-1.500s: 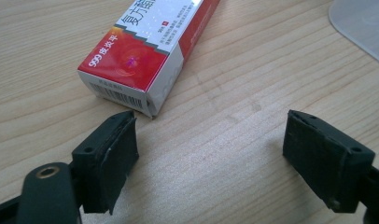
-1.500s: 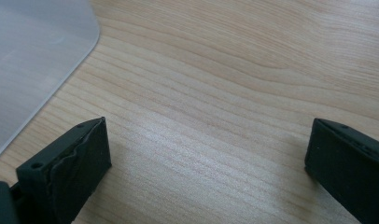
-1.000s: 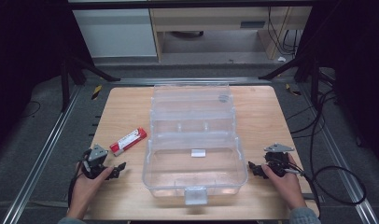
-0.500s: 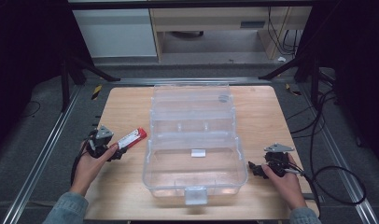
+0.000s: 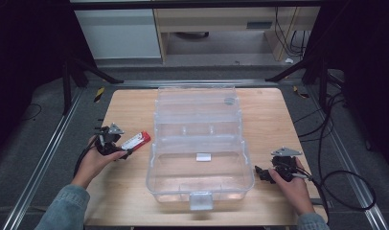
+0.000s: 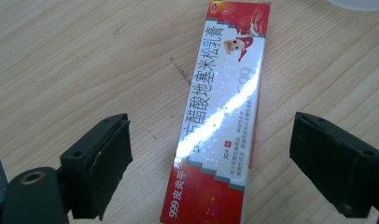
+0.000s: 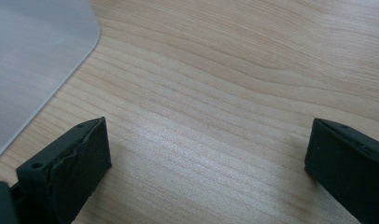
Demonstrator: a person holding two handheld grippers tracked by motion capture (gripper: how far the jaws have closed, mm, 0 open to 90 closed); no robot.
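I've got the red-and-white carton (image 6: 220,121) lying flat on the wood, lengthwise between my left gripper's (image 6: 211,163) open jaws, untouched.

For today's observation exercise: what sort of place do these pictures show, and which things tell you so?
Probably a lab or recording workstation, not a home. A bare wooden table stands between metal rails on a grey floor, loose cables trail beside it, and only a clear plastic organiser box and a red carton lie on it.
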